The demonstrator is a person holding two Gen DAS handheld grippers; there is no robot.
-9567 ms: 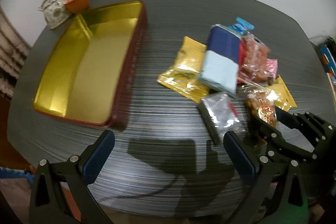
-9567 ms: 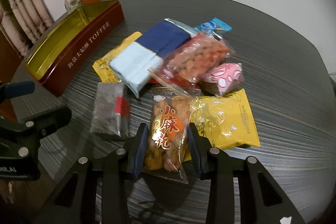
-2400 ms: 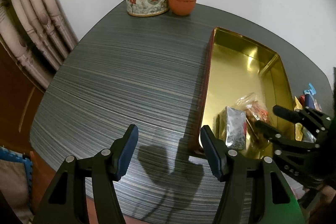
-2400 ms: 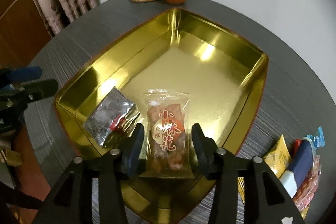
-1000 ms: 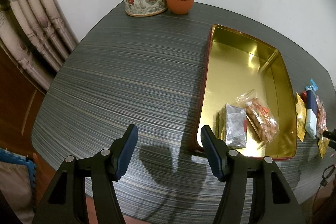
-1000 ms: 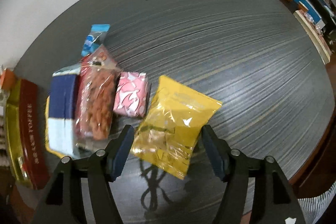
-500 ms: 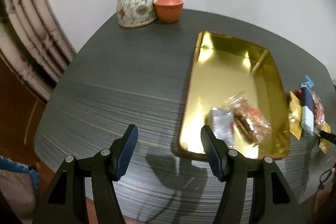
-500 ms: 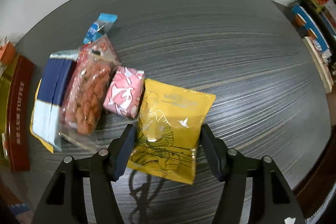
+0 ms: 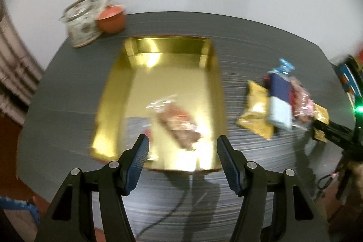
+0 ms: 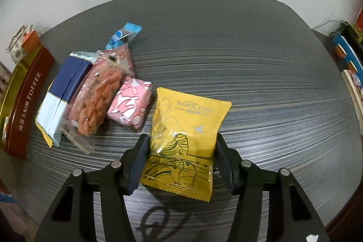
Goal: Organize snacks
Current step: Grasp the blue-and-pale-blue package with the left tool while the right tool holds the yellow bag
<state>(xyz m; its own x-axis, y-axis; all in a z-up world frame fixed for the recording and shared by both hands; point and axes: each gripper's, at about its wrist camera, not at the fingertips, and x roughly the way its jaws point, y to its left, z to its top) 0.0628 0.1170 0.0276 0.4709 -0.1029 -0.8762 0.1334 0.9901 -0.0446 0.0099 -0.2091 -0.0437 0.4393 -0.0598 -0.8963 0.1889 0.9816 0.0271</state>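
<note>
Straddling: right gripper (image 10: 181,160) spread wide around yellow snack packet (image 10: 186,140) lying flat on desk (image 10: 261,74).
Left gripper (image 9: 182,163): spread, empty, above gold toffee tin (image 9: 113,87).
Next: pinch packet, carry to tin.

A dark grey table (image 10: 226,42) with fine pale streaks is carrying everything. At the left edge of the right wrist view a red toffee tin (image 10: 27,101) with a gold inside is standing on it. Right of the tin, a yellow flat packet (image 9: 256,112) is lying under a navy and pale blue pack (image 10: 61,96). A clear bag of orange snacks (image 10: 97,96), a blue wrapper (image 10: 122,34), a pink packet (image 10: 130,104) and a yellow pouch (image 10: 186,140) are lying close by. At the upper left of the left wrist view, a blurred floral teapot (image 9: 81,22) and an orange lidded cup (image 9: 111,18) are standing.
</note>
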